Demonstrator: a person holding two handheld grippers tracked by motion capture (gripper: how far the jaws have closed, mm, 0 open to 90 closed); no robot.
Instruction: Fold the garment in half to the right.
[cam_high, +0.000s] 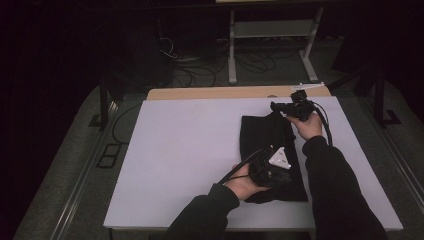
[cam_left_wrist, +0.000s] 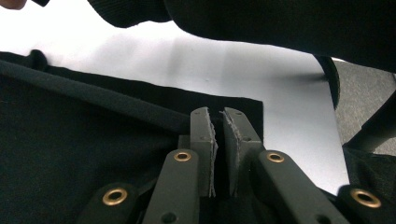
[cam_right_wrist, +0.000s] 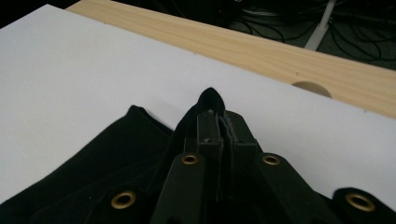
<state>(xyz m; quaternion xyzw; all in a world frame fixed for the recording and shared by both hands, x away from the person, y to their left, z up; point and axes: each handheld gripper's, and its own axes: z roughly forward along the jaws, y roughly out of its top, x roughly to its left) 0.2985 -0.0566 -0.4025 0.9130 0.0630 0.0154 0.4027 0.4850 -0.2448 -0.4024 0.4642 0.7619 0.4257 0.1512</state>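
Observation:
A black cloth (cam_high: 265, 135) lies folded on the right half of the white table (cam_high: 185, 150). My left gripper (cam_high: 286, 175) is at the cloth's near part, jaws shut on a rolled fold of it. In the left gripper view that fold (cam_left_wrist: 93, 100) runs into the closed left gripper (cam_left_wrist: 219, 122). My right gripper (cam_high: 276, 106) is at the cloth's far edge, shut on it. In the right gripper view a small peak of the cloth (cam_right_wrist: 211, 99) sticks out above the closed right gripper (cam_right_wrist: 220, 122), and the rest of the cloth (cam_right_wrist: 116, 154) spreads below.
A wooden board (cam_high: 215, 93) runs along the table's far edge, also in the right gripper view (cam_right_wrist: 261, 51). A white metal frame (cam_high: 272, 30) and cables (cam_high: 200, 70) lie on the floor beyond. The person's dark sleeve (cam_left_wrist: 280, 28) hangs over the table's near right corner.

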